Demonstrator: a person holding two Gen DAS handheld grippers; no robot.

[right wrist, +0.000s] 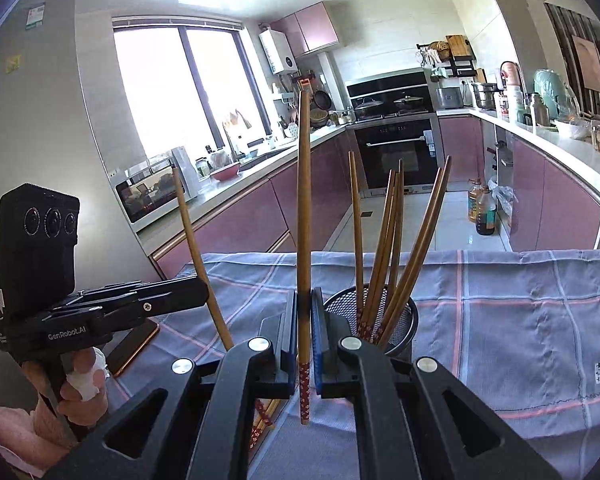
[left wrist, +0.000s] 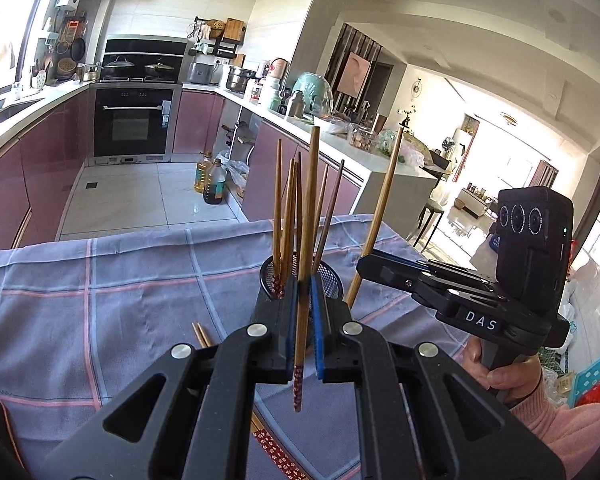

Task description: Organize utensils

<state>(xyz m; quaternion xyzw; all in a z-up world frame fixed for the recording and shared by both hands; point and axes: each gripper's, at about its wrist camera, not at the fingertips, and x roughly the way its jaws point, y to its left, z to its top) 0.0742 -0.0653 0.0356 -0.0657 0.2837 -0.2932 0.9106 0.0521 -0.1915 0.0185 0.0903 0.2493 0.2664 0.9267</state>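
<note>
Grippers each pinch one upright chopstick.

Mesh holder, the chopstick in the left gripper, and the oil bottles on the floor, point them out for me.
Mesh holder (right wrist: 404, 312): right wrist view, on its wire wall.
Chopstick in the left gripper (left wrist: 309, 208): left wrist view, on its bare wooden shaft.
Oil bottles (left wrist: 214, 186): left wrist view, on the dark bottle's body.

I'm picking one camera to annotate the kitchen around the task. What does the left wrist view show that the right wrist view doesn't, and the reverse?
Only the left wrist view: the bright living area past the counter end, and the right tool from the side.

Only the right wrist view: the big window, the microwave, and the left tool from the side.

Both: each tool shut on one chopstick, the mesh holder of chopsticks, the checked cloth, the oven.
</note>
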